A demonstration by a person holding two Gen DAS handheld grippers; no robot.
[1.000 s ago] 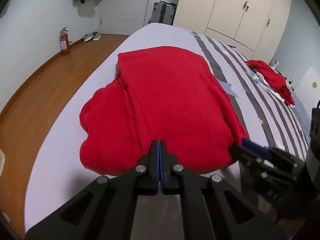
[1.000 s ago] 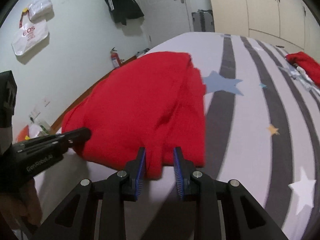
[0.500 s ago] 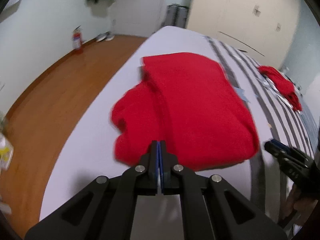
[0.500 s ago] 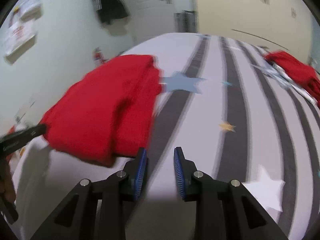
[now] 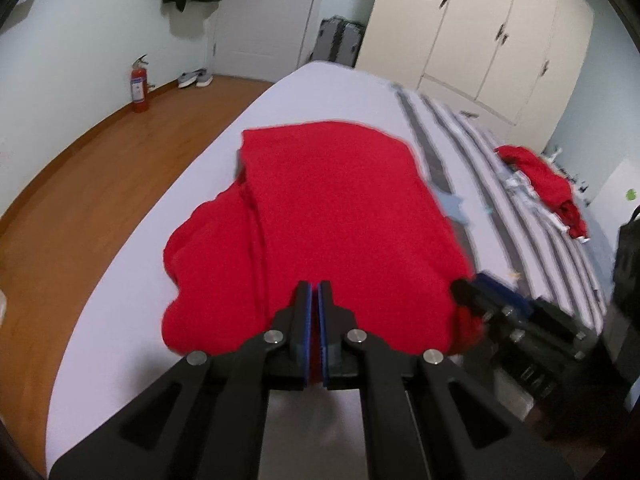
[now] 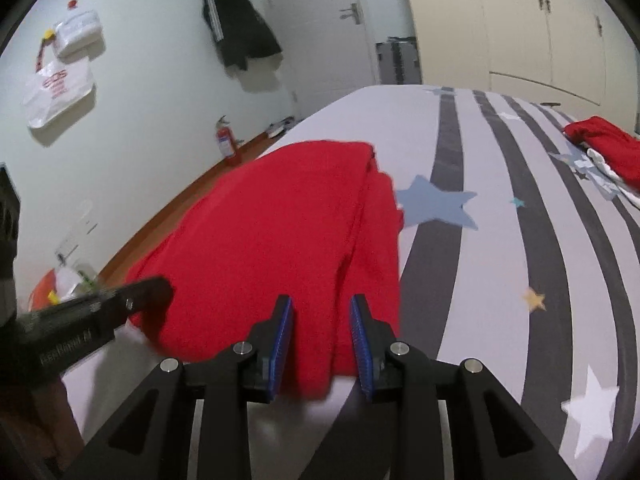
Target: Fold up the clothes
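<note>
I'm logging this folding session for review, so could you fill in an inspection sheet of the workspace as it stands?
Surface: bed with a white sheet printed with grey stripes and stars.
Job's things: folded red knit garment lying near the bed's left edge, its near hem at both grippers.
Clutter: second red garment on pale cloths at the far right of the bed.
Grippers: left gripper pads nearly together with a sliver of red between them; right gripper open, pads either side of the hem.
Cables: nothing seen.
Surroundings: wooden floor, red fire extinguisher, white door, cream wardrobe, dark jacket and white bag hung on the wall.
</note>
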